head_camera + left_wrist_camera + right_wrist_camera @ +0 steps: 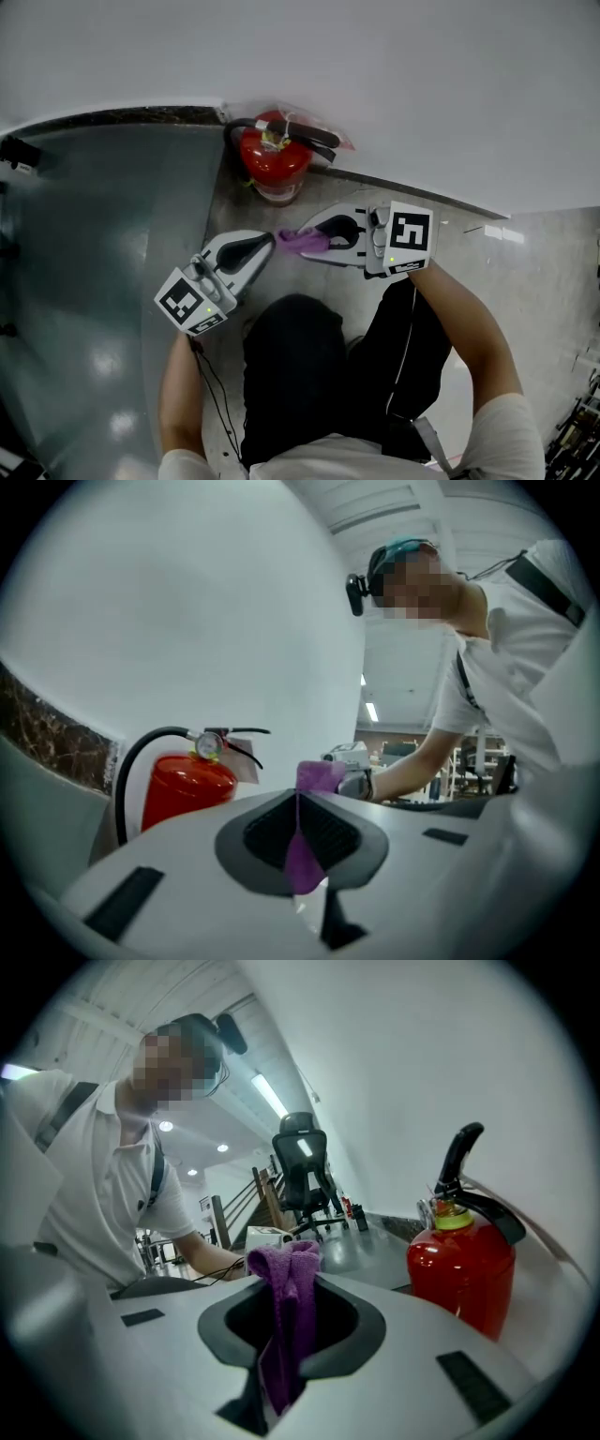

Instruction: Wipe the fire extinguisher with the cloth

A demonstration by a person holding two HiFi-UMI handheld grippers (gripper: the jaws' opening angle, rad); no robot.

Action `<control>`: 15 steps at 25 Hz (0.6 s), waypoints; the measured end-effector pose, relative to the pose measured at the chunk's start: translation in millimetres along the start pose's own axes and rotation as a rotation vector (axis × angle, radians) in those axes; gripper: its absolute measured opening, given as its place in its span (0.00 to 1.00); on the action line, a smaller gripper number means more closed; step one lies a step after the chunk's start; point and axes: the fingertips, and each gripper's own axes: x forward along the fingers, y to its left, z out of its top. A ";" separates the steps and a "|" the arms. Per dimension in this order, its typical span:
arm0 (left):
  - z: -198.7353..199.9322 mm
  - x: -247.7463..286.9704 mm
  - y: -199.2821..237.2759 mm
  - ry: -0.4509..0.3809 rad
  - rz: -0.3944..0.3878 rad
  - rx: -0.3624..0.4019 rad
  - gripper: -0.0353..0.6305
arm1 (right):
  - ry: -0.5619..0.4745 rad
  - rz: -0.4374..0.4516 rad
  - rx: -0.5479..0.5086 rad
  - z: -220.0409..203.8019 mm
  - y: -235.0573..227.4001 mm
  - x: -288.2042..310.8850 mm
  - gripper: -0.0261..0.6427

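Seen from above, a small purple cloth (pixel 304 243) spans the gap between the tips of the left gripper (pixel 270 240) and the right gripper (pixel 309 232), just before a red fire extinguisher (pixel 274 157) standing on the grey floor (pixel 487 253) against a white wall (pixel 375 66).

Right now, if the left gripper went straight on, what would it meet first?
Probably the right gripper, clamped on the same purple cloth; the fire extinguisher stands aside.
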 end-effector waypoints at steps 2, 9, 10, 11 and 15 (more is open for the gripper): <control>-9.0 1.8 -10.3 0.052 -0.054 0.021 0.12 | 0.036 0.029 -0.019 -5.0 10.9 0.0 0.14; -21.8 6.7 -38.5 0.173 -0.171 0.019 0.30 | 0.047 0.062 -0.011 -5.8 16.6 1.2 0.14; -21.6 7.6 -42.3 0.180 -0.185 0.023 0.30 | 0.043 0.047 -0.015 -4.5 13.7 2.0 0.14; -21.6 8.5 -45.2 0.183 -0.197 0.022 0.30 | 0.040 0.030 -0.024 -4.5 9.4 2.2 0.14; -20.3 10.2 -45.2 0.177 -0.197 0.023 0.31 | 0.029 0.032 -0.032 -0.9 7.0 2.7 0.14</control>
